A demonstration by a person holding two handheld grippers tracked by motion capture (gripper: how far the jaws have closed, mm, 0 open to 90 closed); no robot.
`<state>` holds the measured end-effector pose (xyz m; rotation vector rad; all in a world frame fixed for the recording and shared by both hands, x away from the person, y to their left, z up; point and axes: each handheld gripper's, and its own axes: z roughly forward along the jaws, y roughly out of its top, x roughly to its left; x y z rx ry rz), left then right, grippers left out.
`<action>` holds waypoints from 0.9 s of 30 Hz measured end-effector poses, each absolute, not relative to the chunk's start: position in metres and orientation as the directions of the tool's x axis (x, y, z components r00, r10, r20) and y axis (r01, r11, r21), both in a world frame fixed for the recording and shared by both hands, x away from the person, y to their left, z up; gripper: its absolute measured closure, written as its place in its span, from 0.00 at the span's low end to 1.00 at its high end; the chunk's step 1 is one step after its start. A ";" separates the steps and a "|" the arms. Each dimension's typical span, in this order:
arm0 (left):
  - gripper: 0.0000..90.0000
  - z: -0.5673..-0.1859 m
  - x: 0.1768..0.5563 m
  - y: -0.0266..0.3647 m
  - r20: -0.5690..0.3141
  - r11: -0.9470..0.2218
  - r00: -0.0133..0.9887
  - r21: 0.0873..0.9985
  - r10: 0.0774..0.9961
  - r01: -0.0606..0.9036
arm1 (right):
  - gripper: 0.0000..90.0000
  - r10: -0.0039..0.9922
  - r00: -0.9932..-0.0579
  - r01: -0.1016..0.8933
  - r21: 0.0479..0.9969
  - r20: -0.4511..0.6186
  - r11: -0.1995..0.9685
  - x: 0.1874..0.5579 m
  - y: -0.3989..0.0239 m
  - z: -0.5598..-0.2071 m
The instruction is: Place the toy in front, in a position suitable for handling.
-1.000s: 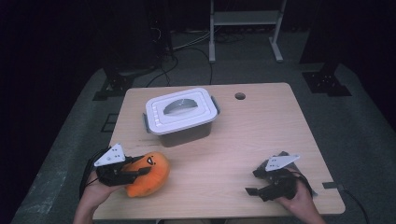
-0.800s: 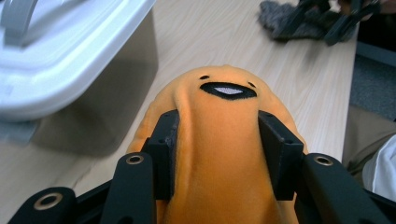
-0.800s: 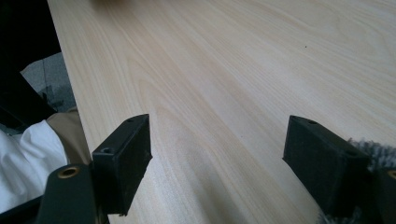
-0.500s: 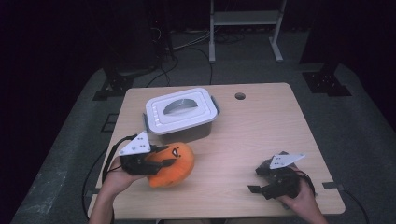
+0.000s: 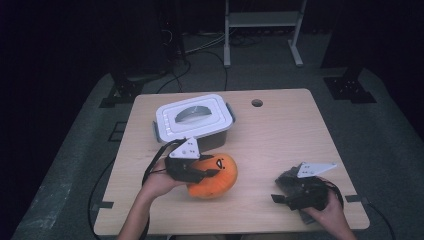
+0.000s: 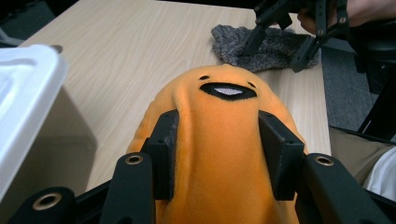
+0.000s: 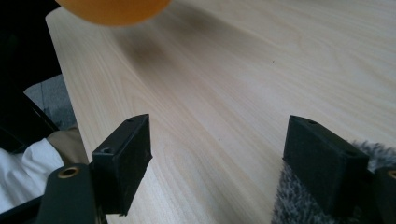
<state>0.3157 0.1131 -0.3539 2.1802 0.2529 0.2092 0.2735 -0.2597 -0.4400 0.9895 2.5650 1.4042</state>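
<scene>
From the high view, we saw our left gripper (image 5: 202, 172) clamped on the orange plush toy (image 5: 216, 176), just in front of the lidded white storage box (image 5: 193, 120); the lid was on, so the toy was not yet stowed. Our right gripper (image 5: 295, 192) rested over a grey woolly cloth (image 5: 286, 179), partly hidden beneath it.

In the left gripper view, the pads pinched the toy's (image 6: 224, 140) soft body.

In the right gripper view, the jaws stood wide, holding nothing, with the cloth (image 7: 299, 205) cut off at the edge.

Lidded white box (image 5: 194, 122) blocking table's (image 5: 290, 140) far-left, grey cloth (image 5: 290, 181) near right edge, bare middle passable
</scene>
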 end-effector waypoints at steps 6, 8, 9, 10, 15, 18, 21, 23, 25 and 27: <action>0.60 -0.361 0.322 0.092 0.061 -0.596 0.972 0.798 0.228 0.090 | 0.25 0.585 -0.777 0.504 0.785 0.230 0.360 0.274 -0.272 -0.434; 0.60 -0.364 0.324 0.084 0.063 -0.604 0.974 0.792 0.218 0.084 | 0.25 0.602 -0.766 0.507 0.787 0.224 0.353 0.275 -0.277 -0.432; 0.60 -0.365 0.325 0.080 0.063 -0.607 0.975 0.790 0.212 0.081 | 0.26 0.611 -0.761 0.508 0.787 0.220 0.350 0.276 -0.280 -0.432; 0.60 -0.367 0.325 0.077 0.058 -0.607 0.976 0.791 0.208 0.082 | 0.26 0.621 -0.752 0.516 0.784 0.222 0.345 0.276 -0.284 -0.431; 0.59 -0.378 0.331 0.060 0.047 -0.627 0.980 0.774 0.193 0.087 | 0.32 0.659 -0.718 0.546 0.769 0.224 0.333 0.281 -0.298 -0.433; 0.58 -0.382 0.332 0.054 0.049 -0.639 0.982 0.765 0.185 0.082 | 0.35 0.675 -0.706 0.561 0.753 0.216 0.345 0.284 -0.300 -0.435; 0.58 -0.391 0.334 0.044 0.043 -0.648 0.984 0.758 0.171 0.079 | 0.42 0.707 -0.683 0.583 0.720 0.185 0.375 0.290 -0.301 -0.440; 0.57 -0.394 0.334 0.041 0.042 -0.652 0.985 0.755 0.167 0.078 | 0.47 0.722 -0.669 0.599 0.704 0.177 0.383 0.292 -0.301 -0.442; 0.57 -0.397 0.335 0.039 0.041 -0.660 0.986 0.747 0.163 0.078 | 0.50 0.733 -0.658 0.611 0.692 0.173 0.385 0.295 -0.301 -0.445; 0.56 -0.400 0.336 0.039 0.035 -0.656 0.986 0.750 0.164 0.082 | 0.53 0.744 -0.647 0.623 0.677 0.165 0.392 0.296 -0.300 -0.448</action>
